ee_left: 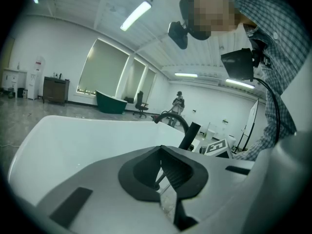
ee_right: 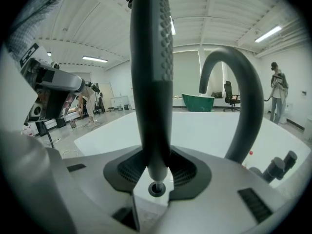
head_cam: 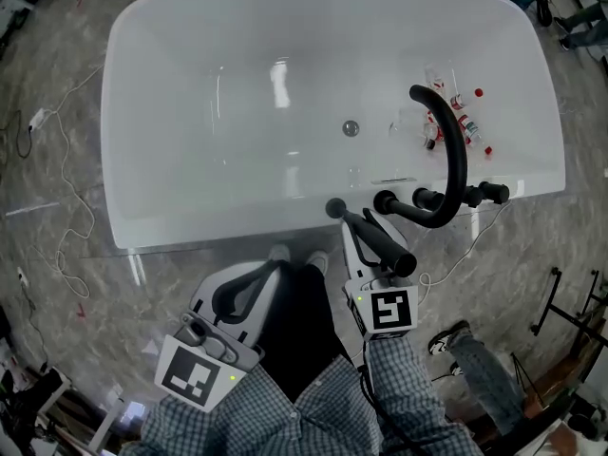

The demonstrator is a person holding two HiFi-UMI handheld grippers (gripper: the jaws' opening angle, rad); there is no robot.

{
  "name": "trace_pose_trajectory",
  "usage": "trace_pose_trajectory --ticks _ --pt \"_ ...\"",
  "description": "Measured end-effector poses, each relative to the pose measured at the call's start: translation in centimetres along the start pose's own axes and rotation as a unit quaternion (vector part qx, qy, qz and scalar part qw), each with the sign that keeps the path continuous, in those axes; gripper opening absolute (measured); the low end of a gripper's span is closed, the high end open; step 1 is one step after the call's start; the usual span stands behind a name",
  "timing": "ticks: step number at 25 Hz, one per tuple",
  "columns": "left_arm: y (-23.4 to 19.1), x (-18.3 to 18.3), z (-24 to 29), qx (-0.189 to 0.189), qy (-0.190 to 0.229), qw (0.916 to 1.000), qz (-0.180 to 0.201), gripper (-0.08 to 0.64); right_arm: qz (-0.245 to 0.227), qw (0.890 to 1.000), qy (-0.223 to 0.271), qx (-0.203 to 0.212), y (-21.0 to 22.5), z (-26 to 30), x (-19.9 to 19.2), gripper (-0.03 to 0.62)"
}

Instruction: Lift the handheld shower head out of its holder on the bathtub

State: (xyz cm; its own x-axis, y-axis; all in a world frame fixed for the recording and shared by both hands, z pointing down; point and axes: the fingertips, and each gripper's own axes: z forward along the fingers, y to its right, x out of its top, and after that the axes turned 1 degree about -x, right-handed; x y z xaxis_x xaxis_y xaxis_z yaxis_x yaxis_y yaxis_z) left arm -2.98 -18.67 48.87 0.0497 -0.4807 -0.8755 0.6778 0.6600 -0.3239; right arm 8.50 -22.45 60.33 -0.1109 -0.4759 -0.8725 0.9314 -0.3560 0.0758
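White bathtub (head_cam: 190, 188), one; black shower head (ee_right: 151, 82), one, in right gripper (ee_right: 156, 174).

Right gripper (ee_right: 155, 162): tips at tub (head_cam: 190, 228) near rim, pointing slightly down, jaws wide, clamped on shower head (ee_right: 151, 57) handle. Left gripper (ee_left: 161, 149): short of tub rim, left of right gripper, tilted down, jaws together, empty. Forearms in checked sleeves (head_cam: 410, 388), held close together.

Grey marbled stone floor (head_cam: 28, 236) w/ white oval bathtub (head_cam: 190, 198) standing on it, thin white cable (head_cam: 63, 164) trailing beside tub's left end.
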Motion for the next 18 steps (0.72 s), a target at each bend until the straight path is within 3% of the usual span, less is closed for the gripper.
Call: trace_pose_trajectory --ticks 4,14,18 --pt "0.8 1.7 -1.0 -0.002 0.007 1.0000 0.000 0.006 -0.021 1.000 0.017 0.000 -0.1 -1.4 2.0 0.135" --pt "1.5 4.8 -3.0 0.011 0.026 0.9996 0.000 0.006 -0.010 1.000 0.009 -0.007 -0.5 -5.0 5.5 0.135" --pt "2.0 5.5 -3.8 0.003 0.015 0.9995 0.026 0.006 -0.001 1.000 0.012 0.000 -0.9 -5.9 6.7 0.135"
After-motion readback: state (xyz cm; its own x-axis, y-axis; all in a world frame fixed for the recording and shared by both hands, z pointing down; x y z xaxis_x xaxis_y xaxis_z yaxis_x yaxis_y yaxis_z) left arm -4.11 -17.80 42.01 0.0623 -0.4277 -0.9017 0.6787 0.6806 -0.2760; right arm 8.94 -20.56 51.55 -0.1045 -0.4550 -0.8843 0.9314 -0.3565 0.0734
